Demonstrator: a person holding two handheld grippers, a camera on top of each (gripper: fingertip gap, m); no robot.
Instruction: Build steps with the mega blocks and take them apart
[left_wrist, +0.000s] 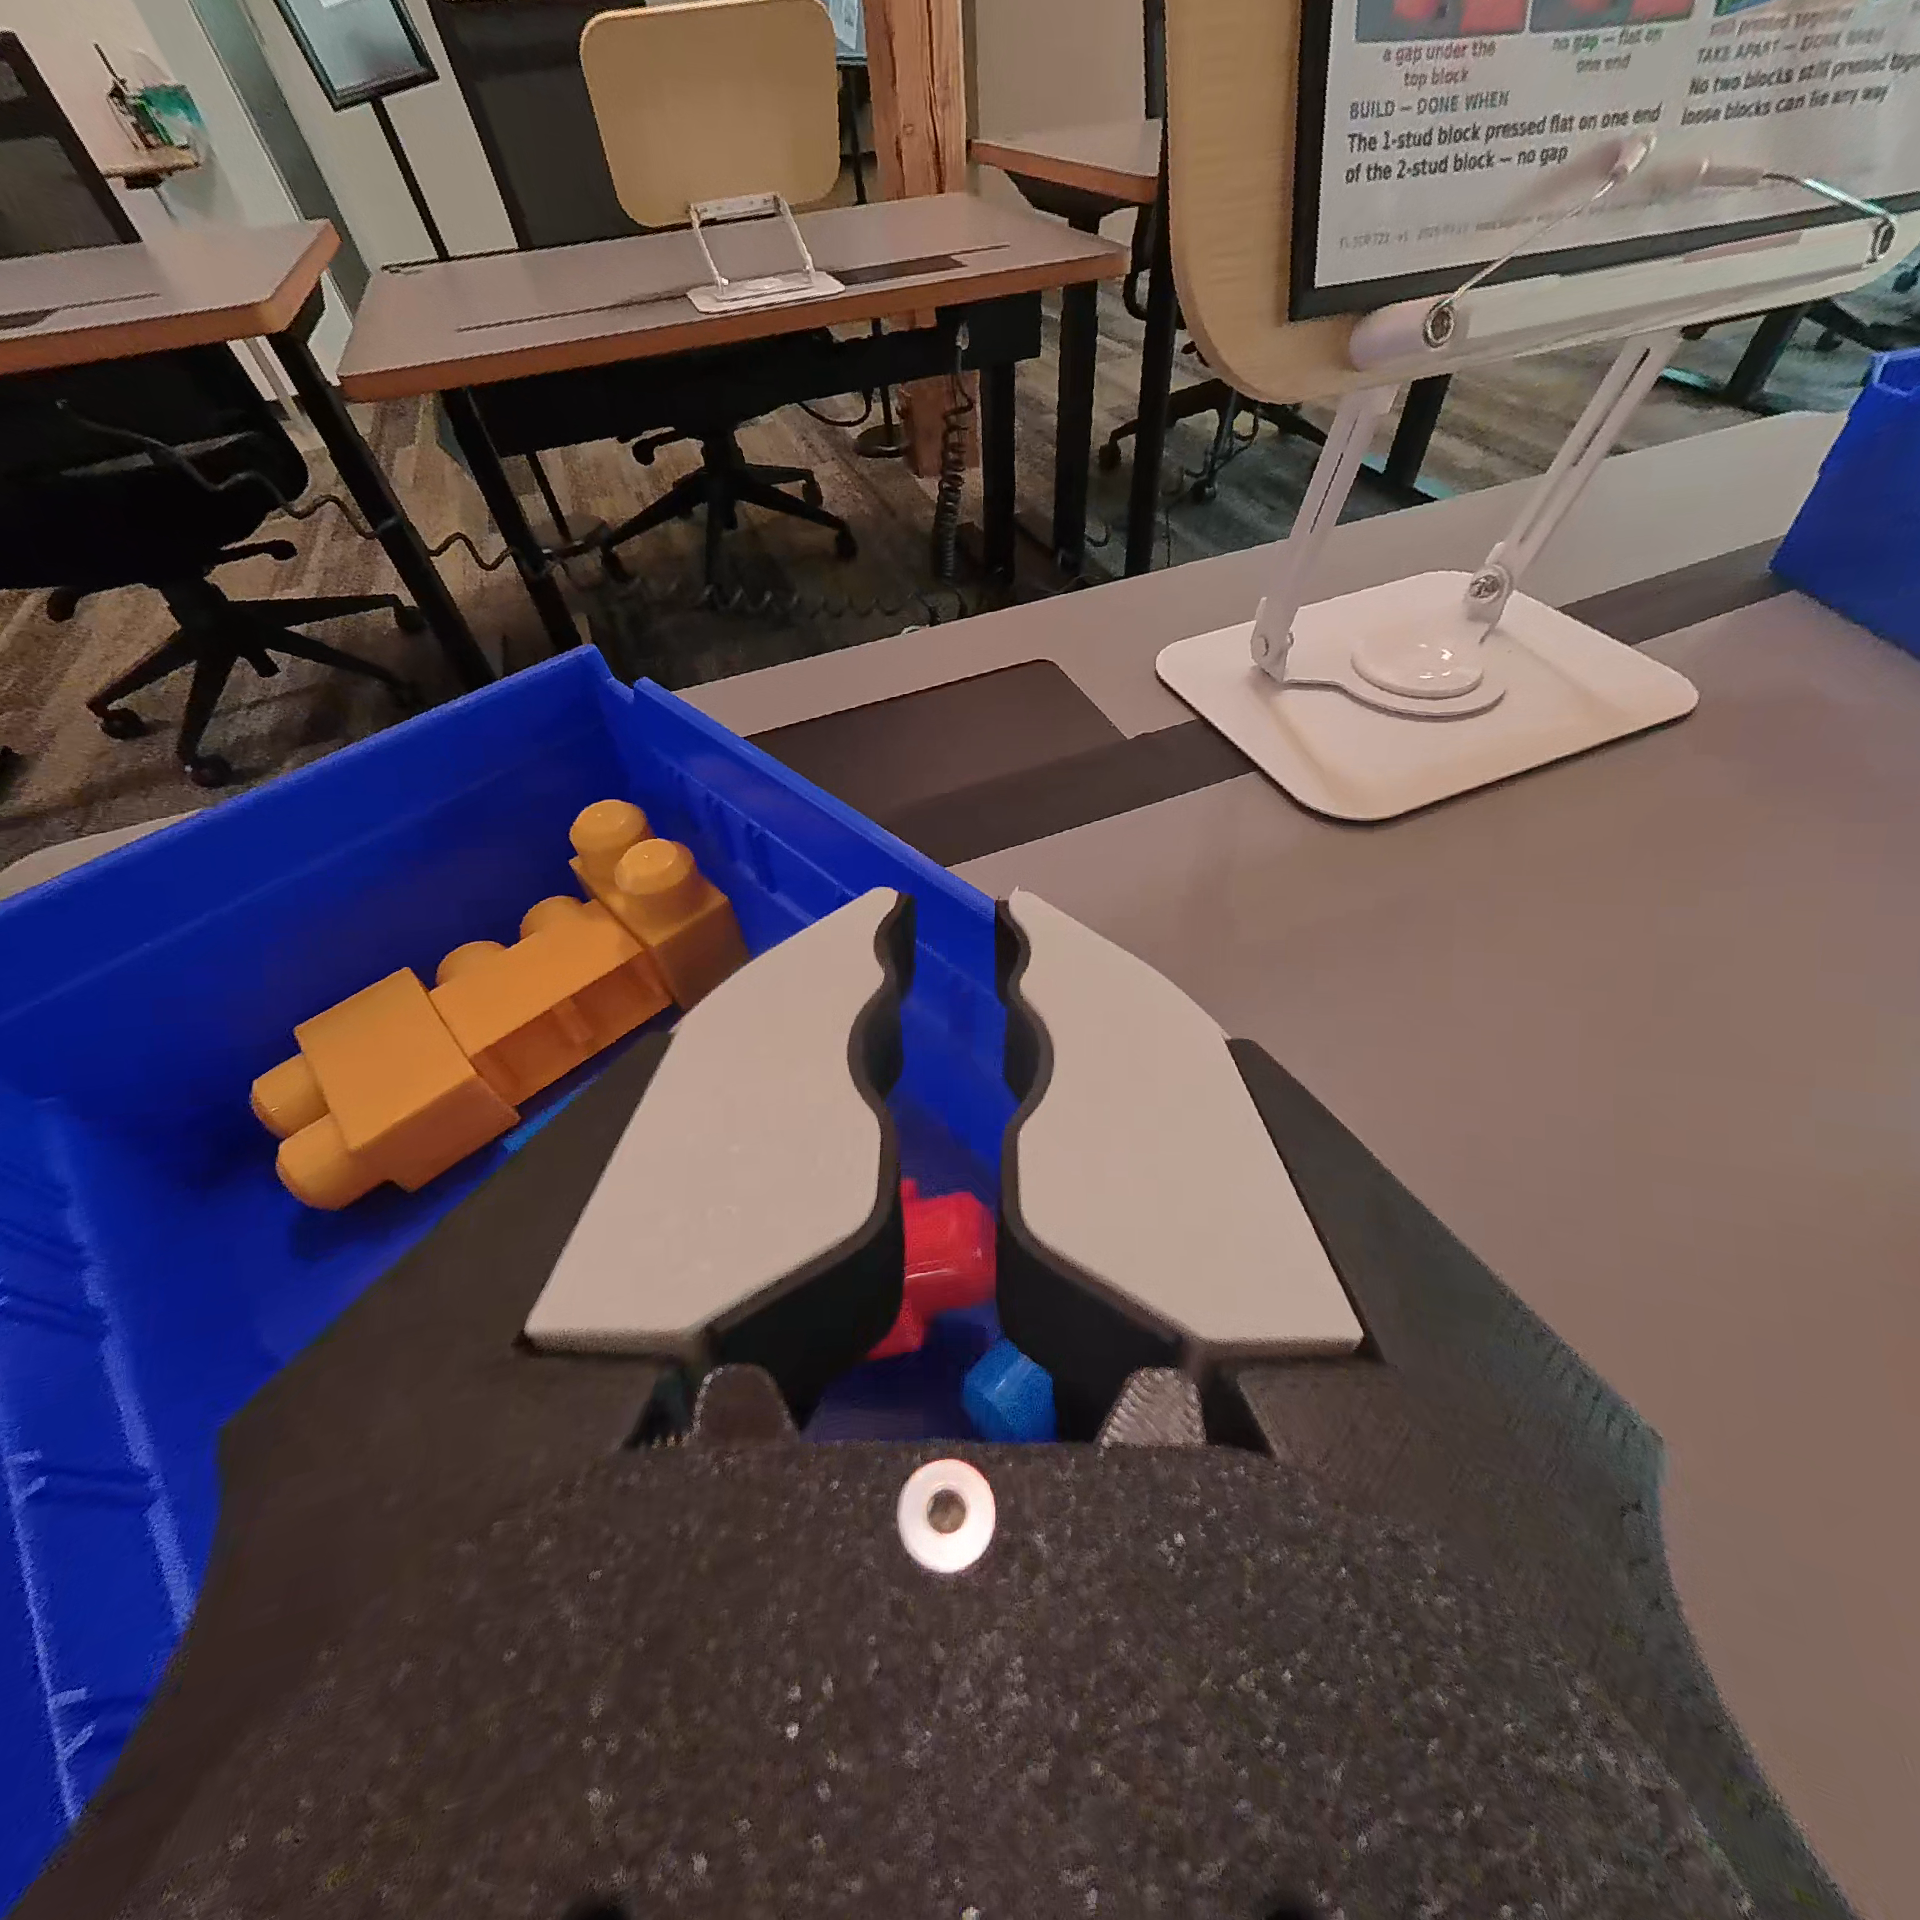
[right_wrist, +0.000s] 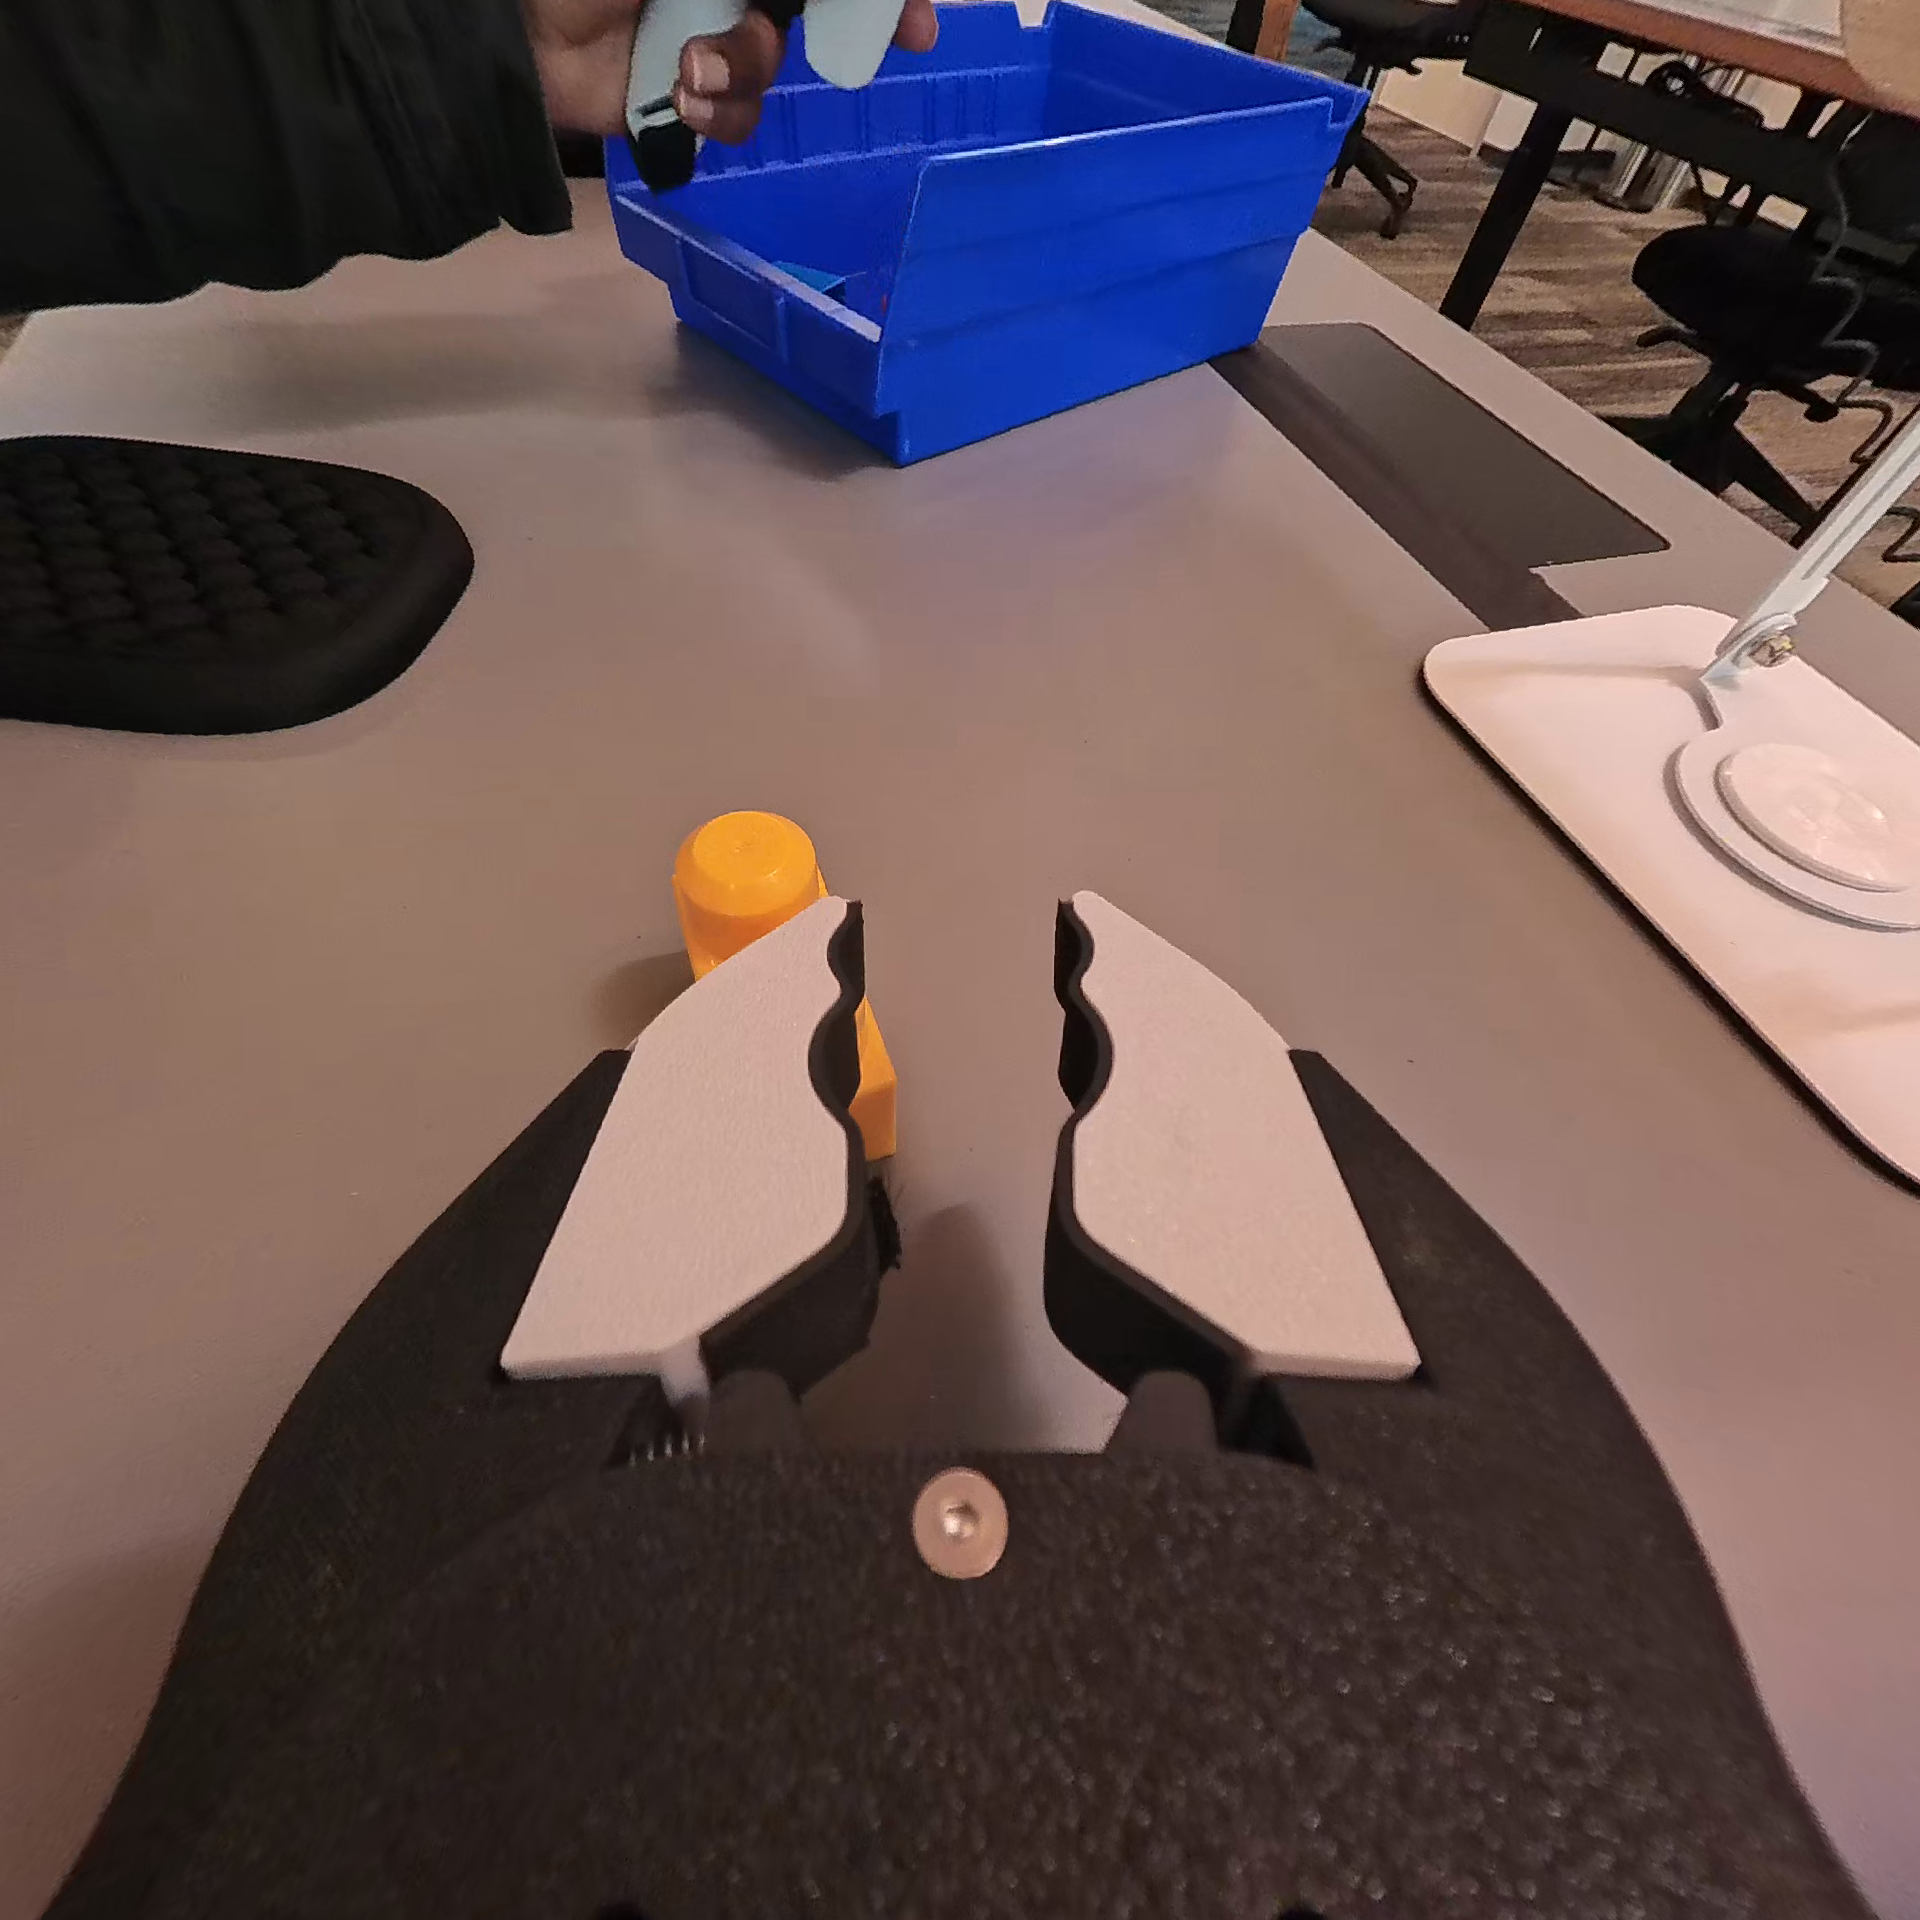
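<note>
Blocks: orange stack (left_wrist: 499, 1013) lies in blue bin (left_wrist: 260, 883) on grey table (right_wrist: 935, 675); red block (left_wrist: 940, 1247) and blue block (left_wrist: 1006, 1392) below left gripper (left_wrist: 954, 914), narrow gap, empty, over bin. Right gripper (right_wrist: 958, 925) wide open, empty, over table; single orange block (right_wrist: 748, 894) stands beside its left finger.

Office or classroom-type workroom. Ahead of the left claw: rows of wood-edged desks (left_wrist: 717, 301), black wheeled office chairs (left_wrist: 727, 488), patterned carpet (left_wrist: 94, 665). Ahead and right of it: a white document stand (left_wrist: 1423, 686) on the grey desk (left_wrist: 1558, 1039).
</note>
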